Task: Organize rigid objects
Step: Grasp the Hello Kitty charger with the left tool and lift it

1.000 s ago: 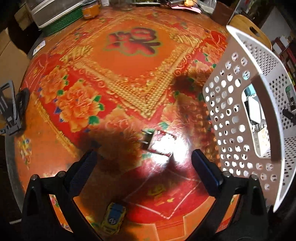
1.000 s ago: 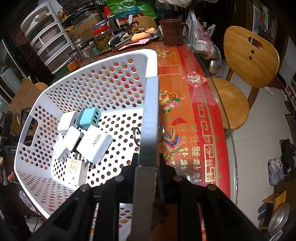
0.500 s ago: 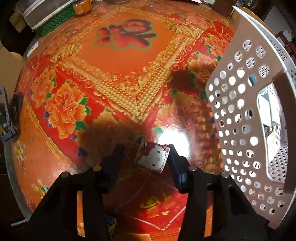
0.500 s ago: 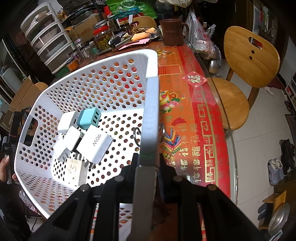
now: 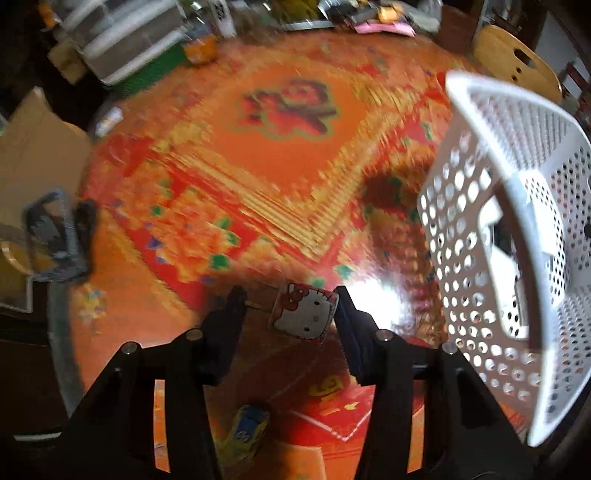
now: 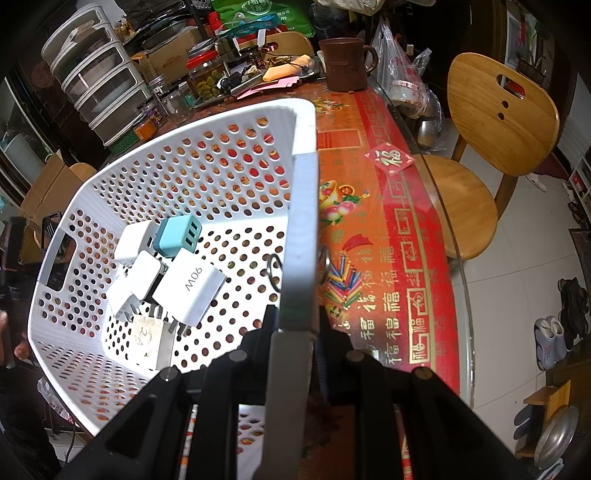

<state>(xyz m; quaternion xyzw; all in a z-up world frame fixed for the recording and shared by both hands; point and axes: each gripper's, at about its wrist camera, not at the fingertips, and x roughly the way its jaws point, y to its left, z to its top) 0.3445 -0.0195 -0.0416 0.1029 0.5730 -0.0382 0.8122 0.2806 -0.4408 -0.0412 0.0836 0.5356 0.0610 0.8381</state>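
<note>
1. A round table (image 6: 384, 236) under a red and orange patterned cloth fills the middle of the right wrist view.
2. A wooden chair (image 6: 498, 122) stands at the right, beside the table's edge.
3. Pale floor tiles (image 6: 517, 295) run down the right side.
4. A stack of clear drawers (image 6: 96, 81) sits upper left.
5. A cardboard box (image 5: 33, 140) shows at the left of the left wrist view.
6. Glare (image 5: 373, 306) shines on the cloth there, lower centre.

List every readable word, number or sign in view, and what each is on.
"90W", seen upside down: white charger in the basket.
"福": red diamond sticker on the table.
"福", repeated: tablecloth border.
Handwriting on the small charger: unreadable.
Green bag print: too small.
</note>
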